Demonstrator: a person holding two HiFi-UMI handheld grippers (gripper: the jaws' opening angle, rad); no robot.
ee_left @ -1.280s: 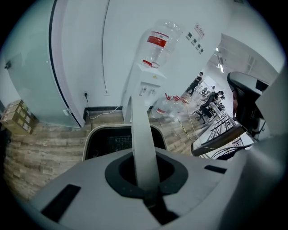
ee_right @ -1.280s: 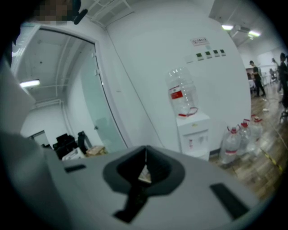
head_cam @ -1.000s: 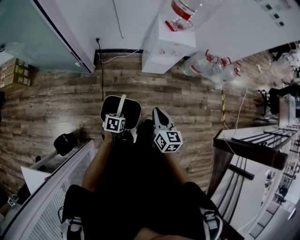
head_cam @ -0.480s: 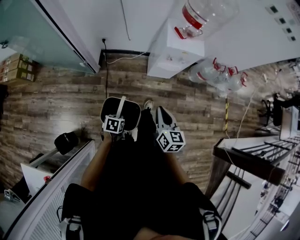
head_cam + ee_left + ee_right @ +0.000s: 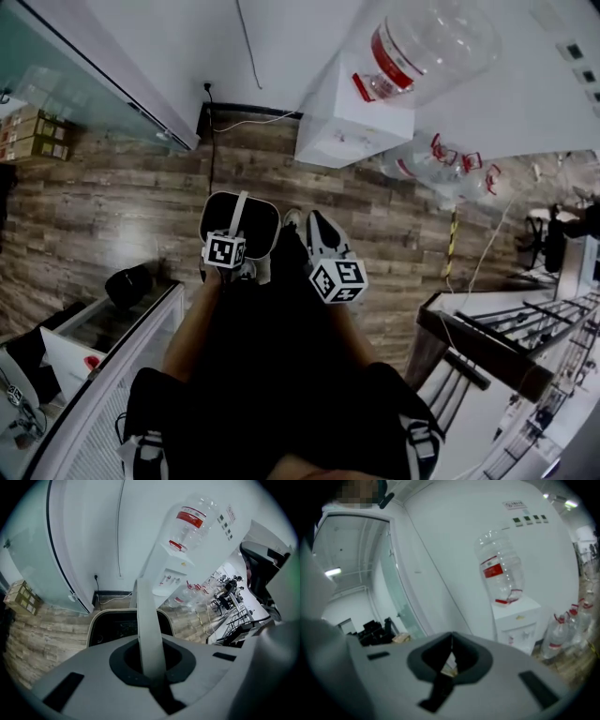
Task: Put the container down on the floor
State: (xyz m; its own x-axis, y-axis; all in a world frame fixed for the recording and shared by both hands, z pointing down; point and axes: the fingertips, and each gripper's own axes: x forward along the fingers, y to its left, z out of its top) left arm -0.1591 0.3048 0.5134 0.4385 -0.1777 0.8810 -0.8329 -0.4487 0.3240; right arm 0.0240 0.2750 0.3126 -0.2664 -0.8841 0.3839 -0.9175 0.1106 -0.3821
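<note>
Head view: L gripper (image 5: 234,239) w/ fingers clamped on the white handle (image 5: 242,211) of the container (image 5: 263,223), a black tub w/ cream rim. It hangs from the handle over the wood floor (image 5: 112,206), just in front of the person's shoes; can't tell if it touches down. R gripper (image 5: 316,228) sits beside it, apart.

Left gripper view: fingers tight together on the handle strap, upright between them; container below, dark inside.

Right gripper view: fingers together, nothing between. Water dispenser (image 5: 518,620) w/ bottle (image 5: 501,573) against the wall.
</note>
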